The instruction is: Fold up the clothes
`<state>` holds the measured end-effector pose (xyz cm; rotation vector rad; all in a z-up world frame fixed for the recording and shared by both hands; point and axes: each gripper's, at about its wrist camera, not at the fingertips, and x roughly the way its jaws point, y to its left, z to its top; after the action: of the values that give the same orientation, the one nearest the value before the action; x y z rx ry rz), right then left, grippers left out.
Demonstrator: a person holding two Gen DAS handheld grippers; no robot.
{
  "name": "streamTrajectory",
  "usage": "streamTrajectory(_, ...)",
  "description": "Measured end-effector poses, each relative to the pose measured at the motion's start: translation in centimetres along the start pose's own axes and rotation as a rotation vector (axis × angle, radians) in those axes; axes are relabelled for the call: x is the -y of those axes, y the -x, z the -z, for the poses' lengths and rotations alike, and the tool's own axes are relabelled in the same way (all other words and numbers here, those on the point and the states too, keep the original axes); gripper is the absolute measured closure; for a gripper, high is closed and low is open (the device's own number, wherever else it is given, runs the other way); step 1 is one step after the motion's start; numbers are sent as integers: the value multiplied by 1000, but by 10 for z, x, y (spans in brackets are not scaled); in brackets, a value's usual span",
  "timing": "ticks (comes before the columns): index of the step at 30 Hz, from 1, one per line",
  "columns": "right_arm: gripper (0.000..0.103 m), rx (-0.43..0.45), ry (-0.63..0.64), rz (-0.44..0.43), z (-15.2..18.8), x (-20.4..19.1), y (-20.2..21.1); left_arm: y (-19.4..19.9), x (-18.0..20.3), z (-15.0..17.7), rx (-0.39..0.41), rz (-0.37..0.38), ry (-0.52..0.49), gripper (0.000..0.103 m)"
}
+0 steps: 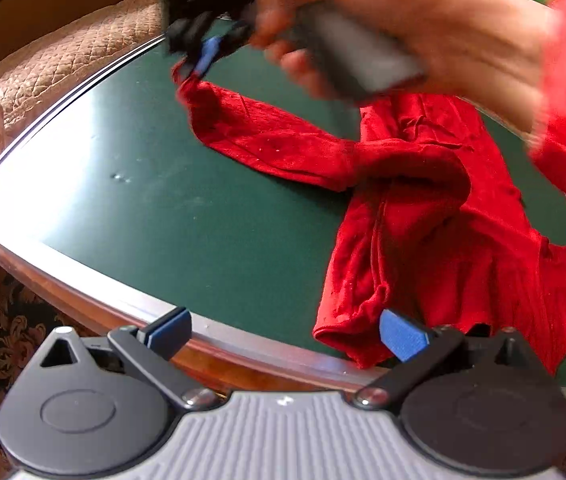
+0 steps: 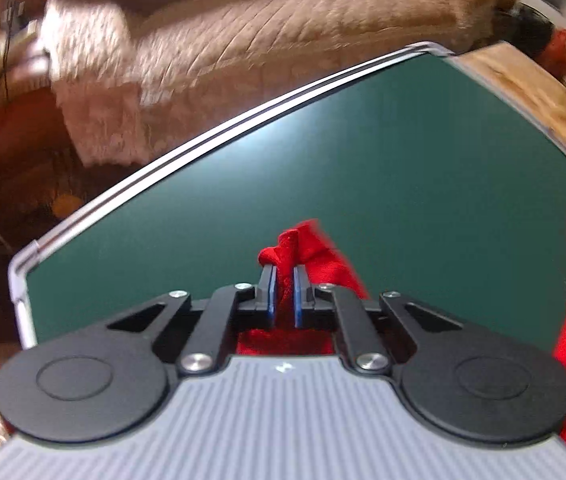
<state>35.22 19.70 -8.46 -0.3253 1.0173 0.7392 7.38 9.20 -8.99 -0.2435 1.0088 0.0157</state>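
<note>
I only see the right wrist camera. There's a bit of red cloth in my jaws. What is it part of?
Observer: It's the end of a long sleeve on a red garment. The right gripper holds that end just above the green table.
Child: Where's the rest of it?
Observer: It's bunched up on the table, reaching the edge nearest the left gripper.
Child: Is the left one holding anything?
Observer: No. Its jaws are wide open and grip nothing.
</note>
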Motion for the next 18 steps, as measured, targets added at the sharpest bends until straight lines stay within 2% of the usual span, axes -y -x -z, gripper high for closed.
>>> streamTrajectory(5,92,142,-138,-46,20,55,76,-3,10,2,10,2,-38,0)
streamTrajectory(10,92,290,-285,-64,56,109,161,-6,34,0,33,0,-129,0)
streamTrajectory(14,92,379,-360,-31,86,142,224,-10,59,0,51,-22,-214,0)
streamTrajectory(18,92,484,-428,5,113,173,289,-15,76,0,50,-46,-242,0)
